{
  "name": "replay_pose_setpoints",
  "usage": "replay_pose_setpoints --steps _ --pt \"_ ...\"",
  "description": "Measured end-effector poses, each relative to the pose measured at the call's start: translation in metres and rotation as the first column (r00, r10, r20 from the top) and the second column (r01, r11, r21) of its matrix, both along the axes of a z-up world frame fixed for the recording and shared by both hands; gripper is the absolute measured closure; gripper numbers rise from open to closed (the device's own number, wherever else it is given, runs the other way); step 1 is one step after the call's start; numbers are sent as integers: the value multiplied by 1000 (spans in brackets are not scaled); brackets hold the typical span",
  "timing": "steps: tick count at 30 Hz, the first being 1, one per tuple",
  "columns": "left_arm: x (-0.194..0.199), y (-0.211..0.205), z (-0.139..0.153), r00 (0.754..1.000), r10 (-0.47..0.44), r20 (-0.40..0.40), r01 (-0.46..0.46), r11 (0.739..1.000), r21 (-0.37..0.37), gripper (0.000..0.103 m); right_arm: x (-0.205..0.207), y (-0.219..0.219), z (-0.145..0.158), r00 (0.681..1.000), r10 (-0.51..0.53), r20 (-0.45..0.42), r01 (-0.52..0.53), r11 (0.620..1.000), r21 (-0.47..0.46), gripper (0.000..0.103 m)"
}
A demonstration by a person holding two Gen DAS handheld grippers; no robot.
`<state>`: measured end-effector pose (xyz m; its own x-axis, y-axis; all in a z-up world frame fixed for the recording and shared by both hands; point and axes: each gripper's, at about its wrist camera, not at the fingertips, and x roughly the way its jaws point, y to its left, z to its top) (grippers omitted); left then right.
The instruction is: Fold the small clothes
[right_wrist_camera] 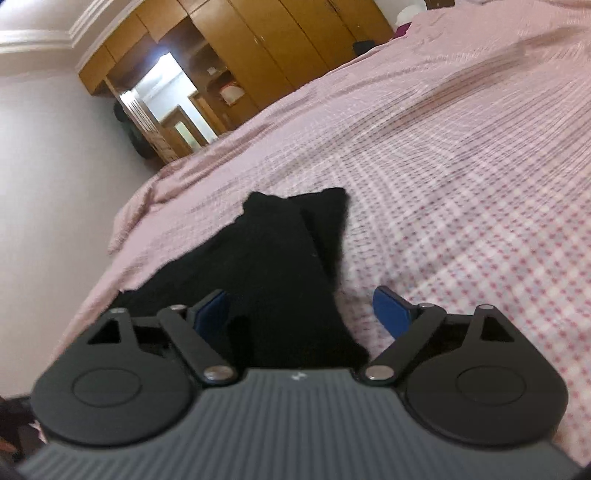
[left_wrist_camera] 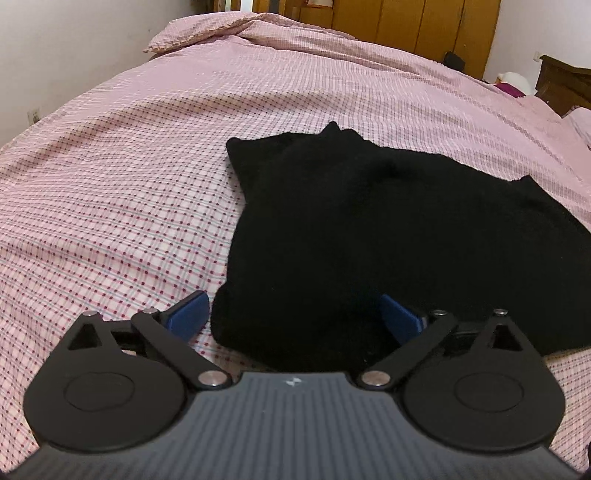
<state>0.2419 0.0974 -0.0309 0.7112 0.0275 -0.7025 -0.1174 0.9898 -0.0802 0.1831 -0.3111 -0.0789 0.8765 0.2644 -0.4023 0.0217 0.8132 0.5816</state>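
Observation:
A small black garment (left_wrist_camera: 369, 236) lies partly folded on the pink checked bedspread (left_wrist_camera: 110, 177). My left gripper (left_wrist_camera: 291, 314) is open, its blue pads (left_wrist_camera: 186, 314) spread wide on either side of the garment's near left corner. In the right wrist view the same black garment (right_wrist_camera: 288, 266) stretches away from me on the bedspread (right_wrist_camera: 461, 166). My right gripper (right_wrist_camera: 303, 308) is open, with its blue pads (right_wrist_camera: 391, 310) astride the garment's near end. Neither gripper holds anything. The right view is tilted and slightly blurred.
A pink pillow (left_wrist_camera: 192, 33) lies at the far end of the bed. Wooden wardrobes (right_wrist_camera: 240, 55) stand beyond the bed. A dark wooden headboard or nightstand (left_wrist_camera: 565, 85) is at the far right. The bed's left edge (right_wrist_camera: 122, 229) drops off near a white wall.

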Motion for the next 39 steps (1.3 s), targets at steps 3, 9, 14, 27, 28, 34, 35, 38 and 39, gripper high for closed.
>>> replay_pose_setpoints --steps 3,9,14,27,28,34,35,38,39 --pt "1 -1 0 1000 12 -13 -12 1000 1 0 1 1 -1 1000 -5 24 3 998 60 16" --pt "2 -3 1 999 28 -27 -28 1000 1 0 7 18 -2 999 25 41 -27 998 63 22" --pt "-4 -2 6 999 46 -28 -46 999 -13 0 17 11 -12 998 -51 25 47 985 166 56" --pt "-16 4 25 996 54 -69 -57 998 -34 0 28 4 -16 998 -65 20 58 966 250 79" --pt "-17 4 26 996 54 -70 -56 998 -31 0 27 4 -14 998 -64 25 56 968 244 80" --pt "-24 10 33 997 54 -59 -56 998 -26 0 27 18 13 996 -55 74 40 981 188 80" --pt "-24 10 34 997 55 -58 -56 998 -26 0 28 21 19 995 -48 84 32 984 173 80" --pt "-26 13 36 997 55 -54 -56 998 -22 0 31 33 35 994 -22 110 9 993 119 80" --pt "-26 14 36 997 56 -52 -57 998 -20 0 33 37 39 993 -16 113 4 994 107 81"
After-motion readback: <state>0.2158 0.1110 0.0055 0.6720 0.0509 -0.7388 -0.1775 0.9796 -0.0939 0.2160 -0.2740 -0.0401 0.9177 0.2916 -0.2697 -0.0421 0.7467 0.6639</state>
